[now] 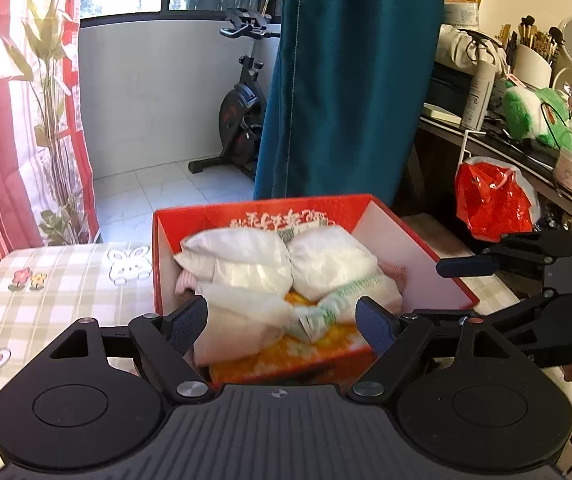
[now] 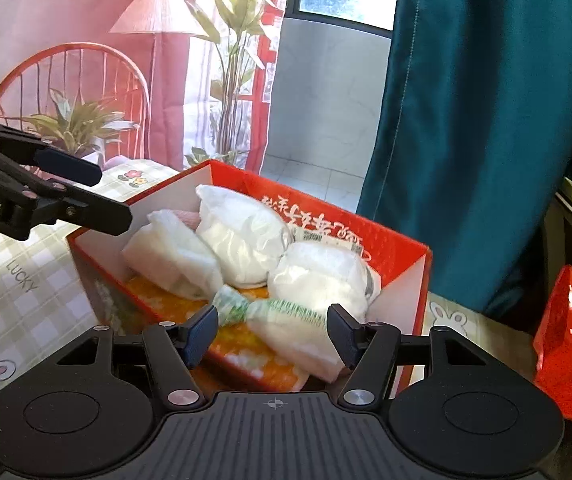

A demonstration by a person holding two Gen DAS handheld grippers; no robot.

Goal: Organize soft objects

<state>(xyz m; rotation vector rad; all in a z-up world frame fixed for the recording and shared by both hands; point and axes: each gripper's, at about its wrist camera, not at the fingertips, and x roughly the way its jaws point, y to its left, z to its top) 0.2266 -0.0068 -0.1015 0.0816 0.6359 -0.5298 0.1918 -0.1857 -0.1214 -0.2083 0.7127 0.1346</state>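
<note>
My left gripper (image 1: 283, 322) hovers over the near edge of the red box (image 1: 370, 216), its fingers (image 1: 189, 320) spread wide with nothing pressed between them; the white bundles lie below and beyond the pads, not gripped. My right gripper (image 2: 271, 336) hangs over the same box from the other side, its fingers (image 2: 201, 334) parted about halfway and also holding nothing. A white packet with green print (image 2: 286, 320) shows between the right pads, but it rests in the box and the pads stand clear of it.

The soft things are all inside the red box, which sits on the worktop (image 1: 65, 280) covered with a checked cloth bearing rabbit and flower pictures. Four white plastic-wrapped bundles fill it: two plump ones at the back (image 1: 241, 254) (image 1: 330, 256), touching each other, and two in front, the green-printed packet lying just beside a plain one (image 1: 241, 320). Something pink (image 1: 185, 282) peeks out under the bundles at the left wall, and an orange patterned layer (image 2: 241, 344) lies beneath them.

Beyond the box hangs a teal curtain (image 1: 346, 80), with an exercise bike (image 1: 241, 112) behind it, and a red plastic bag (image 1: 490, 200) hangs at the right.
</note>
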